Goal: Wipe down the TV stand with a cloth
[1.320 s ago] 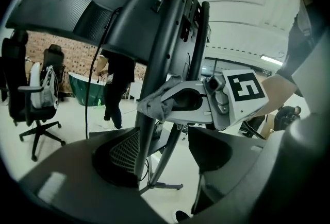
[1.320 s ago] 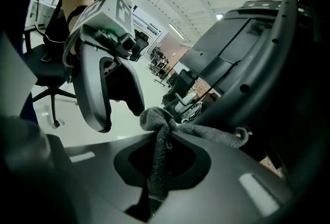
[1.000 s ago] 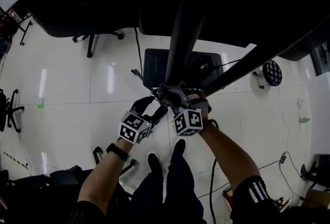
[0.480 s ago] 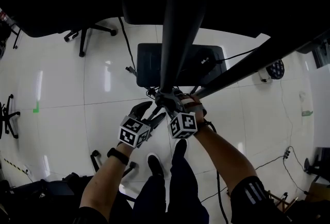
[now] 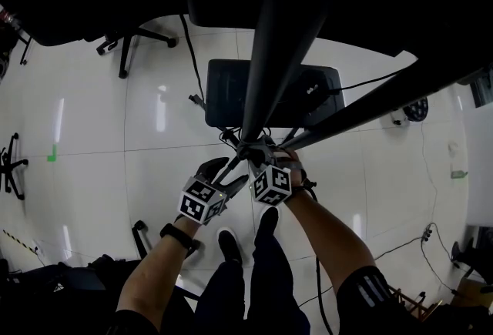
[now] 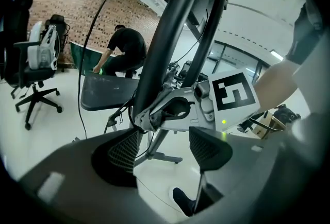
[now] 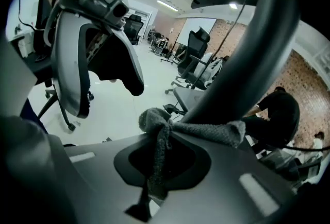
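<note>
beside the stand pole point(image 5: 271, 56), cloth point(image 7: 206, 131) in right gripper point(image 5: 256, 156); office chair point(image 6: 36, 84) beyond.

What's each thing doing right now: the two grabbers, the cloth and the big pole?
Left gripper: open, jaws apart, nothing between them.
Right gripper: shut, pinching the cloth.
Grey knitted cloth: bunched up, pressed against the pole.
Dark round pole of the TV stand: standing, with the cloth touching it.
</note>
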Action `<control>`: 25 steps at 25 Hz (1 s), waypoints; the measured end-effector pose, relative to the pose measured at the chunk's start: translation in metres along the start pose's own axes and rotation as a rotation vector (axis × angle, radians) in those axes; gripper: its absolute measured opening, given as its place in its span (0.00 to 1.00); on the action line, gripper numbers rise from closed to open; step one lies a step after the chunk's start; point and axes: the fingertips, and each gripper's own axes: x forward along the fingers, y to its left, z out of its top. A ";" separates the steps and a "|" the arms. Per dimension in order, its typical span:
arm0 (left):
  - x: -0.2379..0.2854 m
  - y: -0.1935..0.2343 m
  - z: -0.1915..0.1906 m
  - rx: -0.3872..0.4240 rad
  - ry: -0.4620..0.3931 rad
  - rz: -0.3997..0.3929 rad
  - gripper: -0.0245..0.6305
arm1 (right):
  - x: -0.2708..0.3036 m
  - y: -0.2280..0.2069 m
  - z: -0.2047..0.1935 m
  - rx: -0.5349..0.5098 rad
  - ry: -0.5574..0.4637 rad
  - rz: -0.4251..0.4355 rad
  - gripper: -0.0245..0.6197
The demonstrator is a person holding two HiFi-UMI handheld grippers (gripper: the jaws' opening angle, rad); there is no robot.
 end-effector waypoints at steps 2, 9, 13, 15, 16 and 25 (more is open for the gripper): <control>-0.002 -0.003 0.003 0.000 -0.004 -0.005 0.54 | -0.009 -0.001 0.007 0.094 -0.041 0.015 0.07; -0.029 -0.039 0.028 0.041 -0.035 -0.038 0.54 | -0.088 -0.015 0.053 0.211 -0.180 -0.029 0.07; -0.058 -0.063 0.065 0.125 -0.077 -0.029 0.54 | -0.145 -0.032 0.090 0.186 -0.244 -0.085 0.07; -0.076 -0.074 0.081 0.150 -0.104 -0.017 0.54 | -0.170 -0.042 0.106 0.195 -0.260 -0.116 0.07; -0.085 -0.078 0.089 0.154 -0.118 -0.011 0.54 | -0.181 -0.047 0.114 0.201 -0.269 -0.130 0.07; -0.161 -0.132 0.168 0.215 -0.230 -0.008 0.54 | -0.301 -0.092 0.192 0.182 -0.362 -0.262 0.07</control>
